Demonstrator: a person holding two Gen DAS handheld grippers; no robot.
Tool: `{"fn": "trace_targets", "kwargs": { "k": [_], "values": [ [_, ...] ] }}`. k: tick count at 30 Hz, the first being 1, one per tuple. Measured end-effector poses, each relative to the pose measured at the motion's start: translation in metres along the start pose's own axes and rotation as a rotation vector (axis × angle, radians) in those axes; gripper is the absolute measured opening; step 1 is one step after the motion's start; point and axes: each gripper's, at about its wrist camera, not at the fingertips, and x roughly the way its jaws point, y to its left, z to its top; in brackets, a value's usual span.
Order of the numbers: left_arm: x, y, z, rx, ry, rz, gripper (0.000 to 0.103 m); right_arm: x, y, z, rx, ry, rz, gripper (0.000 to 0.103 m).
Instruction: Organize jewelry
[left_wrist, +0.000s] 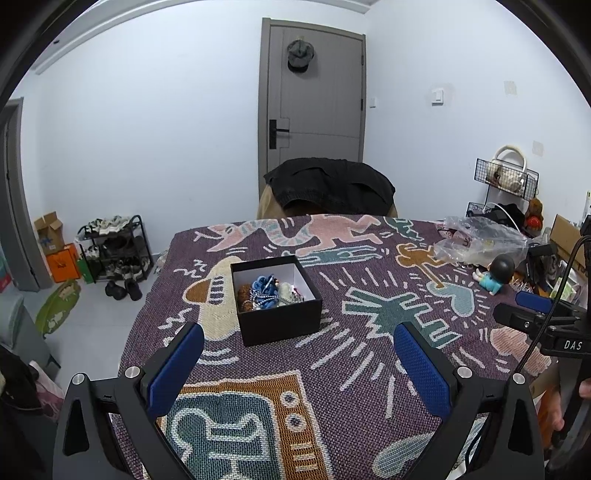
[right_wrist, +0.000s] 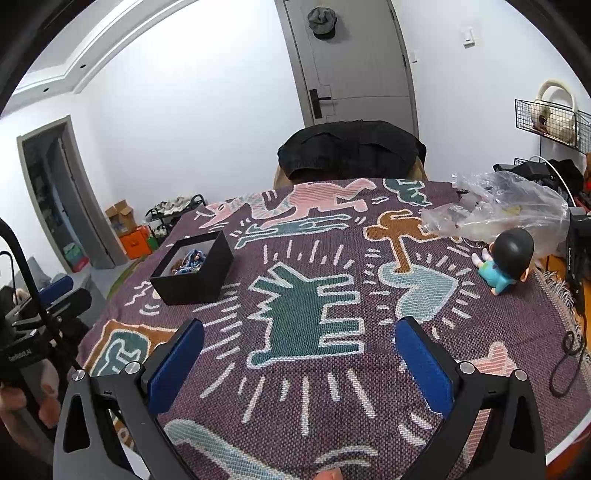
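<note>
Jewelry (left_wrist: 271, 293) fills one black, white-lined box (left_wrist: 280, 321) in a tangle of blue cord, silver chain, brown beads and pale pieces; single items cannot be counted. In the left wrist view the box sits at frame centre on the patterned cloth (left_wrist: 351, 369), just above the left gripper (left_wrist: 299, 341), slightly left of the middle of its gap. The right gripper (right_wrist: 299, 338) sees it at middle left. Both claws gape wide and hold nothing. One figurine (right_wrist: 506, 258) and one plastic bag (right_wrist: 498, 210) lie upper right.
</note>
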Motion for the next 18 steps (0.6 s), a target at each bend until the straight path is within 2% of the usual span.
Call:
{"fn": "trace_targets", "kwargs": {
  "k": [18],
  "values": [
    [0.0026,-0.0003,-0.0004,0.008,0.005,-0.004,0.103,-0.0016,-0.0022,-0.0004,0.004,-0.001,-0.010,0.103]
  ]
}}
